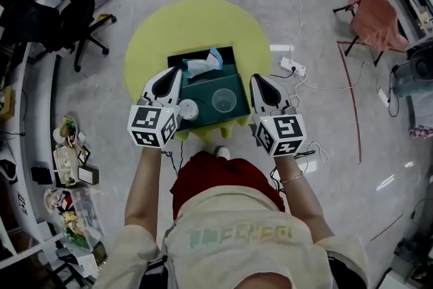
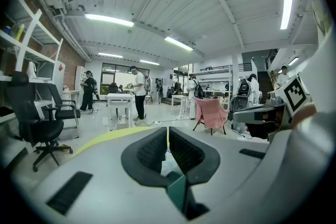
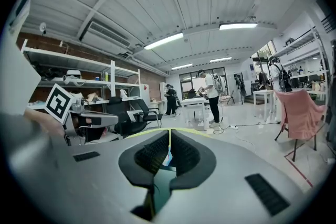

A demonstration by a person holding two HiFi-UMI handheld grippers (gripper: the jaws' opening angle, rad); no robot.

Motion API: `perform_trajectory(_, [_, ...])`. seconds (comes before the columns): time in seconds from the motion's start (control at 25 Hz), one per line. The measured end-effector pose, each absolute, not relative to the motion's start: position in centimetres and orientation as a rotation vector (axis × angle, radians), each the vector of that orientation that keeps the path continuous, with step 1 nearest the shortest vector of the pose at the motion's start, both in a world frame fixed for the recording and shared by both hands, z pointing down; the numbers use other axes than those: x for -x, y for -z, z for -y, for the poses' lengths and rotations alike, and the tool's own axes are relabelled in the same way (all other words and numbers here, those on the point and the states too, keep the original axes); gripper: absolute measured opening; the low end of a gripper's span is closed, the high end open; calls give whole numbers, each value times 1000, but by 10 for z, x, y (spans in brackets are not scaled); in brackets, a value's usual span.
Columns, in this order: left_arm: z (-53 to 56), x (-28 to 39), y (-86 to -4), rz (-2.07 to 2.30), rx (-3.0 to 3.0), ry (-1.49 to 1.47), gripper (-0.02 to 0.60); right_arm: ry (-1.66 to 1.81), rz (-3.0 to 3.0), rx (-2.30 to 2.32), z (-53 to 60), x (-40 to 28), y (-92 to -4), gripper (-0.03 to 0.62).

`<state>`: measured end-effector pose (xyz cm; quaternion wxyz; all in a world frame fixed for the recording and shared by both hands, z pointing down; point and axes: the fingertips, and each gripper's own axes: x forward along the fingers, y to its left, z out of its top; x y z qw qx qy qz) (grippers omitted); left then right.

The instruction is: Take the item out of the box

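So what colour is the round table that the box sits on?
Pale yellow-green; the table shows best in the head view.

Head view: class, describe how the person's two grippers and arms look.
The left gripper and right gripper each have a white shell, black ribbed pads and a white cube with black square markers. The person wears a beige short-sleeved shirt and a thin bracelet on the right wrist.

Long white ceiling tube lights [image 2: 107,19] give bright, even light and leave glare streaks on the glossy grey floor [image 1: 318,30]. Both gripper views bulge, edged black; the pale grey left gripper [image 2: 168,131] looks soft up close.
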<state>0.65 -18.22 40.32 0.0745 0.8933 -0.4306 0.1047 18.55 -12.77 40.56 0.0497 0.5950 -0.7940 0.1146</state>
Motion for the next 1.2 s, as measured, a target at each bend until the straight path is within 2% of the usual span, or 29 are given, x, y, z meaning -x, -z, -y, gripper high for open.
perform_trajectory(0.68, [230, -30, -447, 986, -2718, -610, 32, -390, 2341, -1881, 152, -190, -411, 37])
perform_trajectory(1.2, [252, -45, -487, 685, -2775, -865, 130, -411, 2244, -1940, 171, -173, -416, 37])
